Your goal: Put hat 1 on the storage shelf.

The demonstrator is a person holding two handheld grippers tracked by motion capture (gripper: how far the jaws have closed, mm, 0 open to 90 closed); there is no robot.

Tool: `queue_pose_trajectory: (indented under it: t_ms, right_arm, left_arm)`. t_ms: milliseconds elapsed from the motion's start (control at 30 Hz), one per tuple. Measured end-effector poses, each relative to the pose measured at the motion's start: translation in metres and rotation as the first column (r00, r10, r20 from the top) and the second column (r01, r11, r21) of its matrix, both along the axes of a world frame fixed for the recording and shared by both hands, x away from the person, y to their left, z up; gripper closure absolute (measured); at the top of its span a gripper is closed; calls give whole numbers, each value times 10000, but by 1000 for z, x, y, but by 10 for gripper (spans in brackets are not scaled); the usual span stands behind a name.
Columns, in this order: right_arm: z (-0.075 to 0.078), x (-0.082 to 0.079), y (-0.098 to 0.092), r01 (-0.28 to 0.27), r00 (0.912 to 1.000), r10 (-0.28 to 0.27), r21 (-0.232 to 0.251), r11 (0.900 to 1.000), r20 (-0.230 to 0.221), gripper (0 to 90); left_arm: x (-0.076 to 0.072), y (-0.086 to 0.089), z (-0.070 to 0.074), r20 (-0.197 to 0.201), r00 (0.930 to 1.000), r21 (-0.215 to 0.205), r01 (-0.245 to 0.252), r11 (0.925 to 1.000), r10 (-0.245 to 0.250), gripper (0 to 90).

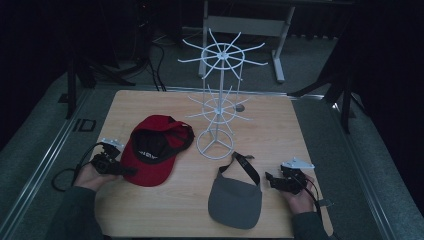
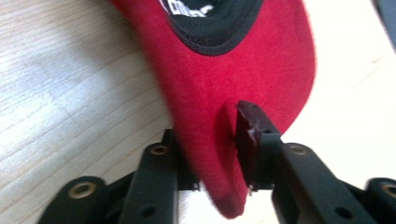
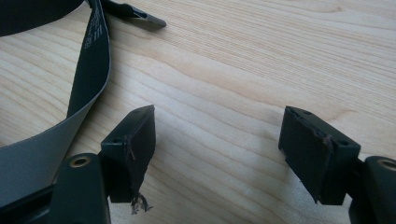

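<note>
Left tongs (image 2: 212, 154) clamped across the brim of the red cap (image 2: 243, 79), one jaw under the brim against the wood, the other pressing from above and denting the cloth. Gripped at the brim's edge, probably because that stiff part gives a firm hold, where the soft crown would only bunch. Seen from above, same tongs (image 1: 125, 171) at the cap's (image 1: 155, 150) near-left side, cap lying upside down on the tabletop (image 1: 150, 210), lining and label facing up, just left of the white wire stand (image 1: 216, 107).

Right tongs (image 3: 217, 149) wide open, nothing between the jaws, bare wood below. Parked low beside the grey visor (image 3: 42, 154), its dark strap (image 3: 93, 60) curling away toward the stand. From above, right tongs (image 1: 274, 181) just right of the visor (image 1: 236, 200), apart from it, likely waiting a turn.

Stand placed mid-tabletop with two rings of spokes, all bare, within reach of both hands: presumably the place for hanging the headwear. Cap not yet lifted.
</note>
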State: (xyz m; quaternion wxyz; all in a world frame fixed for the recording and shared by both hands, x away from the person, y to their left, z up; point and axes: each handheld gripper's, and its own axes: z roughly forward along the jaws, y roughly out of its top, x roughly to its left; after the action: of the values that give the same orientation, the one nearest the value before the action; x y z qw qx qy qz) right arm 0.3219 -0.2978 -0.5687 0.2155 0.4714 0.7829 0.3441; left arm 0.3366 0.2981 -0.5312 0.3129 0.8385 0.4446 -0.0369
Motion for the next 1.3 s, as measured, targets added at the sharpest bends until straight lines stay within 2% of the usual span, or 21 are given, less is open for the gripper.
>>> queue_pose_trajectory:
  t_ms: [100,167,233,333,400,500,600,633,767,833,867,900,1033,1200,1300]
  right_arm:
    - [0,0,0,-6,10000,6,-1,10000,0,273]
    - [0,0,0,-1,10000,1,0,10000,1,273]
    - [0,0,0,-6,10000,6,1,10000,-3,273]
    - [0,0,0,-7,10000,7,2,10000,-4,273]
    - [0,0,0,-8,10000,8,2,10000,-3,273]
    - [0,0,0,-8,10000,8,3,10000,-4,273]
    - [0,0,0,-8,10000,8,3,10000,-5,273]
    - [0,0,0,-8,10000,8,3,10000,-4,273]
    - [0,0,0,-8,10000,8,3,10000,-5,273]
    - [0,0,0,-8,10000,8,1,10000,-5,273]
    - [0,0,0,-8,10000,8,1,10000,-5,273]
    - [0,0,0,-10,10000,10,2,10000,-3,273]
    - [0,0,0,-9,10000,9,2,10000,-4,273]
    - [0,0,0,-13,10000,13,1,10000,-6,273]
    - [0,0,0,-22,10000,22,-3,10000,-4,273]
  left_arm:
    - [-1,-2,3,155,9999,-32,7,10000,-6,779]
    - [-4,0,9,708,9968,-247,-346,9991,362,814]
    - [-5,3,14,1081,9918,-419,-640,9971,682,850]
    - [-8,4,20,1615,9828,-164,-877,9960,892,860]
    - [-9,5,22,1918,9747,-133,-1140,9934,1145,861]
    - [-11,9,23,2456,9552,-212,-1649,9861,1650,862]
    - [-12,13,24,2875,9314,-475,-2189,9746,2233,862]
    - [-13,14,25,3013,9218,-489,-2407,9694,2440,862]
    - [-15,17,28,3482,8923,-454,-2900,9559,2872,862]
    - [-16,17,30,3611,8834,-572,-2987,9526,2987,862]
    - [-16,17,30,3611,8834,-572,-2987,9526,2987,862]
    - [-17,17,34,3798,8731,-665,-3037,9504,3056,862]
    - [-16,14,39,3956,8683,-673,-2975,9523,2993,861]
    - [-18,7,46,4277,8557,-570,-2961,9534,2914,861]
    - [-19,5,51,4452,8451,-598,-3017,9515,2960,861]
